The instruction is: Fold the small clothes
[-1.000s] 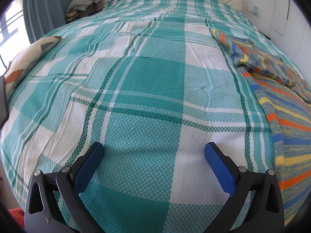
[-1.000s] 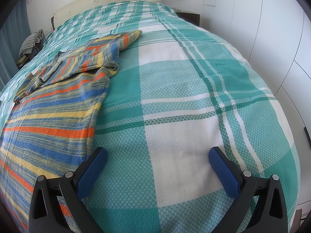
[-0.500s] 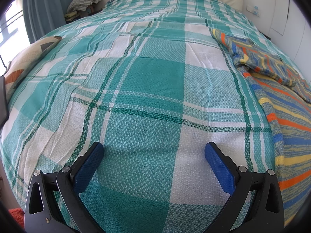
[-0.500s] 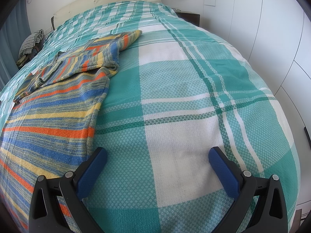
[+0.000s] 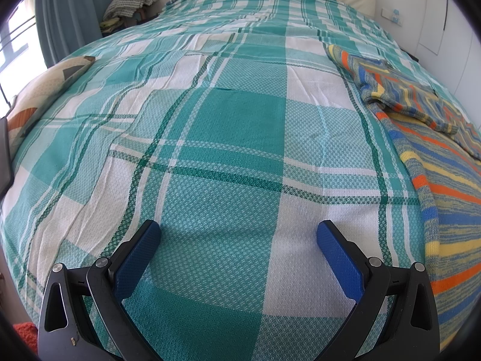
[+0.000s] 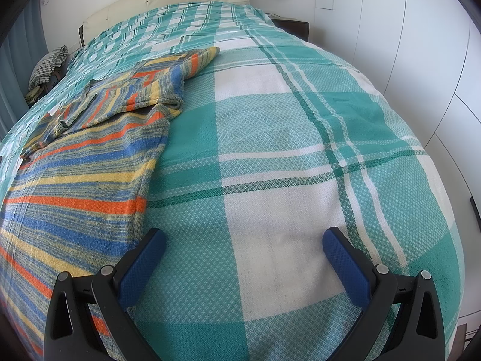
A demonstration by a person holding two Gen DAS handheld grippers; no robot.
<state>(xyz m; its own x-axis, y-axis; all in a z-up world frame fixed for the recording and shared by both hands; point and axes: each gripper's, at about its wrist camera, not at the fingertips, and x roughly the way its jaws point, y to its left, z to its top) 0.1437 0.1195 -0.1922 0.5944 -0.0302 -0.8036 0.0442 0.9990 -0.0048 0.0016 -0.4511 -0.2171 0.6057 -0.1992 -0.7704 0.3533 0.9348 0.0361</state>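
my left gripper (image 5: 237, 249) and right gripper (image 6: 243, 255) hover with fingers spread wide, holding nothing. the striped sweater (image 6: 81, 162) lies flat on the bed (image 6: 285, 150) between them, sleeve folded in. i judge the next move is pinching its hem corners.

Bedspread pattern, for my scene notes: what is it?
Teal-and-white plaid bedspread, clearest in the right wrist view.

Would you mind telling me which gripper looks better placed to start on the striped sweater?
Probably the right gripper. Its near finger sits at the striped sweater edge, while the left gripper hovers open over bare plaid bedspread, the sweater lying further off to its right. Both are open and empty.
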